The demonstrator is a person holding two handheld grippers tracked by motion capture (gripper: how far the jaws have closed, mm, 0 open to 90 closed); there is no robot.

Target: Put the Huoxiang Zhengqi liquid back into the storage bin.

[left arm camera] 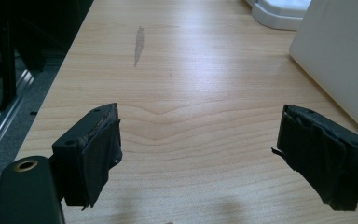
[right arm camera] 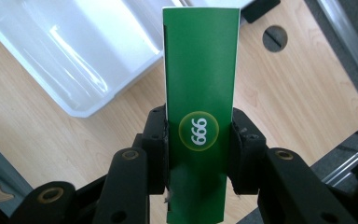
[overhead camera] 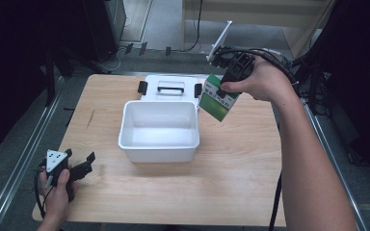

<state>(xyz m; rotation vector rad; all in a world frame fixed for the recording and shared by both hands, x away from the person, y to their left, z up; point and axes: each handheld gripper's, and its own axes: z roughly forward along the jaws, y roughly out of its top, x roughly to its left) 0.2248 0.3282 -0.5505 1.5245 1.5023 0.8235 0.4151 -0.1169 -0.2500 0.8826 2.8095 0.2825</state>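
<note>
Because the box (overhead camera: pixel 218 98) is held in the air just past the far right corner of the bin (overhead camera: pixel 159 129), the coming move is judged to turn on one relation: the bin's open mouth lies down and to the left of the box, toward the person. The box is clamped by the right gripper (overhead camera: pixel 225 87) across its narrow faces, and in the right gripper view the box (right arm camera: pixel 199 93) is seen with its long axis running straight out along the jaws, the bin (right arm camera: pixel 74 51) lying beyond and to one side of it. In the high view the box is tilted, its lower end pointing at the table (overhead camera: pixel 241 159) beside the bin's right wall. The right gripper (right arm camera: pixel 198 135) is closed firmly on the green carton, both pads pressed flat against it. Behind the bin, touching or nearly touching its far rim, the lid (overhead camera: pixel 169 86) is laid flat. The left gripper (overhead camera: pixel 79 166) is held near the table's near left corner, well apart from the bin; its jaws are spread wide with nothing between them, only bare wood (left arm camera: pixel 186 93) being seen there. The right hand is plainly the nearer one.
</note>
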